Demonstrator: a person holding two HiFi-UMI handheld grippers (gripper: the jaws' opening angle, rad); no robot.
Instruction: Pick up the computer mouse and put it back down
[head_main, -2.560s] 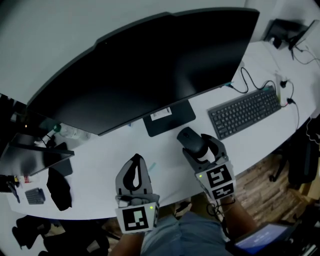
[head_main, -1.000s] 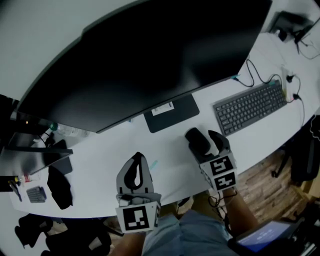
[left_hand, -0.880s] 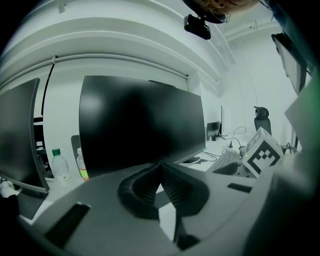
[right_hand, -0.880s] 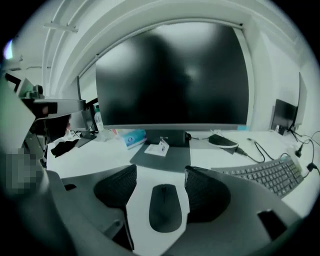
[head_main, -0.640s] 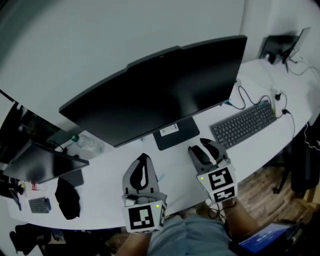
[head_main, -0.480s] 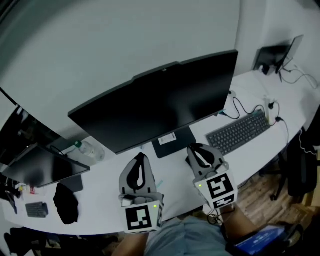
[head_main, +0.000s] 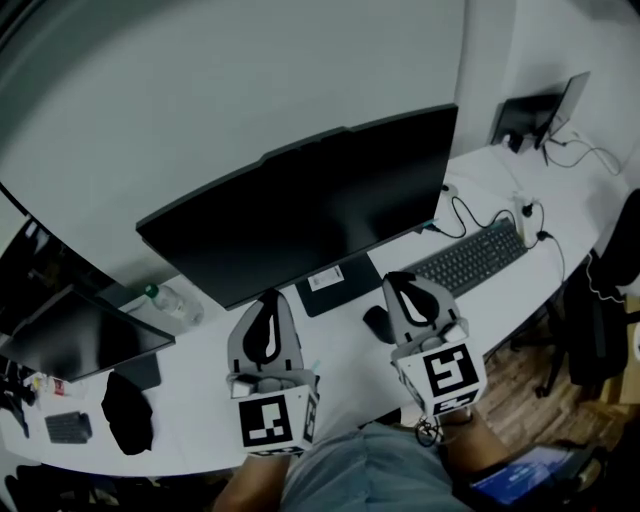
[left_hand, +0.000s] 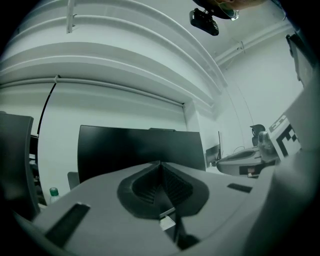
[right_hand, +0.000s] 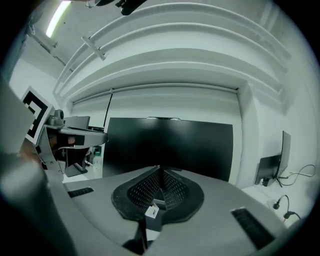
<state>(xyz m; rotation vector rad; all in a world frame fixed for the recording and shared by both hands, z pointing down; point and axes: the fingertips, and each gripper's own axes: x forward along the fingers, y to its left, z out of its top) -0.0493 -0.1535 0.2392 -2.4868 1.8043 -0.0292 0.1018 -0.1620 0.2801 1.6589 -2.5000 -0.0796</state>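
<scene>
The monitor (head_main: 300, 215) stood along the surface's (head_main: 345, 350) back edge, its base (head_main: 335, 283) just before it at the middle. The keyboard (head_main: 468, 258) lay right of the base, and the computer mouse (head_main: 378, 323) between them, nearer the front edge. A bottle (head_main: 170, 303) stood by the monitor's left end, and a cloth (head_main: 128, 412) lay near the front left corner.

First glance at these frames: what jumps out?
The big dark monitor fills the middle of the white desk. In front, the left tongs and right tongs hover shut and empty, with the black mouse lying on the desk beside the right pair.
</scene>
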